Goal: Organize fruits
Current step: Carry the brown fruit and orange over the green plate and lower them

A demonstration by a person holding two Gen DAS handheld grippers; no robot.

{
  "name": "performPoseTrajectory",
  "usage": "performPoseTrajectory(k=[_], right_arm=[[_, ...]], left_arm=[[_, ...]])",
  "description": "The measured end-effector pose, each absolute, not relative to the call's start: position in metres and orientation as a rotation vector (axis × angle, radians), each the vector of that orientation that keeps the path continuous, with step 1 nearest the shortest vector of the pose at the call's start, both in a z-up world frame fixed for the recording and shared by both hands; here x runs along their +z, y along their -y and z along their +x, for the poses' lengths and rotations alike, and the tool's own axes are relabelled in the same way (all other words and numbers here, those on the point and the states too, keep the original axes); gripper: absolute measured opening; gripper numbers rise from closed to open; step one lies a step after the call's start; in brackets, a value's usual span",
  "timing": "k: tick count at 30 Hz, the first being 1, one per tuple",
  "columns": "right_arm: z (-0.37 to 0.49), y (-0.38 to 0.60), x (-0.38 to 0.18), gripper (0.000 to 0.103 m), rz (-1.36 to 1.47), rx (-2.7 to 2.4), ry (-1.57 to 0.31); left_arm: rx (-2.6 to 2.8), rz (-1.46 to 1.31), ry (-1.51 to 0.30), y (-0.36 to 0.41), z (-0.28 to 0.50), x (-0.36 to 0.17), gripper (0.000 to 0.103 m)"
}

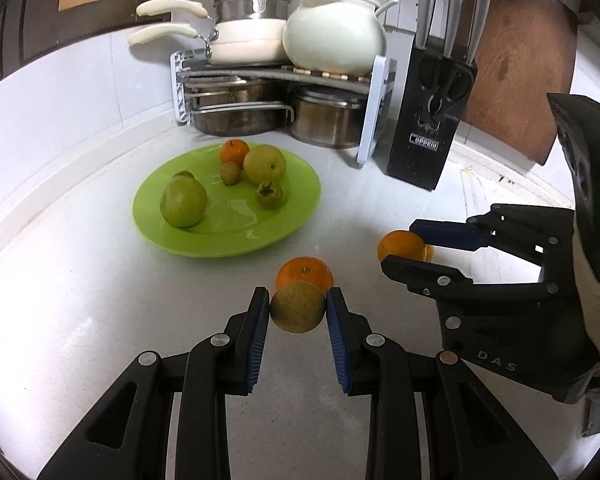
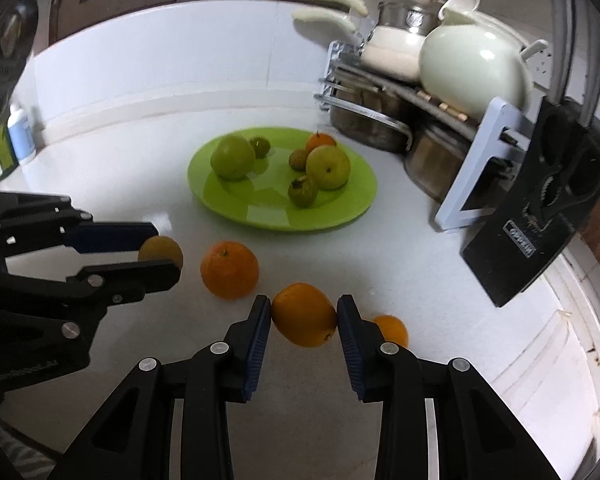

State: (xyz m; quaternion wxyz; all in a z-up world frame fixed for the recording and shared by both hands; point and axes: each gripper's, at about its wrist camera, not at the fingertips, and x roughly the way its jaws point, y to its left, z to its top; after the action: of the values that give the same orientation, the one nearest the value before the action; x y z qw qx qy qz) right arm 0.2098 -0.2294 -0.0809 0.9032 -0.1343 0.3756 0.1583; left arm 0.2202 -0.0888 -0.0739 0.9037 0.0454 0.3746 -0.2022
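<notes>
Left claw (image 1: 298, 307) pinches a greenish fruit (image 1: 297, 307) — right claw (image 2: 304, 316) an orange (image 2: 304, 315), with another small orange (image 2: 392, 330) visible only there.

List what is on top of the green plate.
On the green plate sit two large green fruits, an orange, a small brownish fruit and two small green ones. Anything behind the bigger fruits is hidden.

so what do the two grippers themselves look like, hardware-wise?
Both are alike: the left gripper and right gripper have matte black scissor-style linkage arms with cut-out slots, joined by round silver pivot pins. Each finger carries a ribbed blue pad on its inner face. The right gripper's body shows pale "DAS" lettering in the left wrist view. No cables visible.
</notes>
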Motion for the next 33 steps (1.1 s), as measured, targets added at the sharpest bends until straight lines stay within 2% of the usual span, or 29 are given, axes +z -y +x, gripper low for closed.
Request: performPoseTrajectory(k=[16, 33], right_arm=[[0.198, 0.217, -0.025, 0.036, -0.178, 0.296, -0.653], [0.264, 0.185, -0.008, 0.036, -0.110, 0.353, -0.681]], left_arm=[[-0.428, 0.092, -0.686, 0.069, 0.220, -0.026, 0.029], [-0.410, 0.097, -0.652, 0.035, 0.282, -0.001, 0.029]])
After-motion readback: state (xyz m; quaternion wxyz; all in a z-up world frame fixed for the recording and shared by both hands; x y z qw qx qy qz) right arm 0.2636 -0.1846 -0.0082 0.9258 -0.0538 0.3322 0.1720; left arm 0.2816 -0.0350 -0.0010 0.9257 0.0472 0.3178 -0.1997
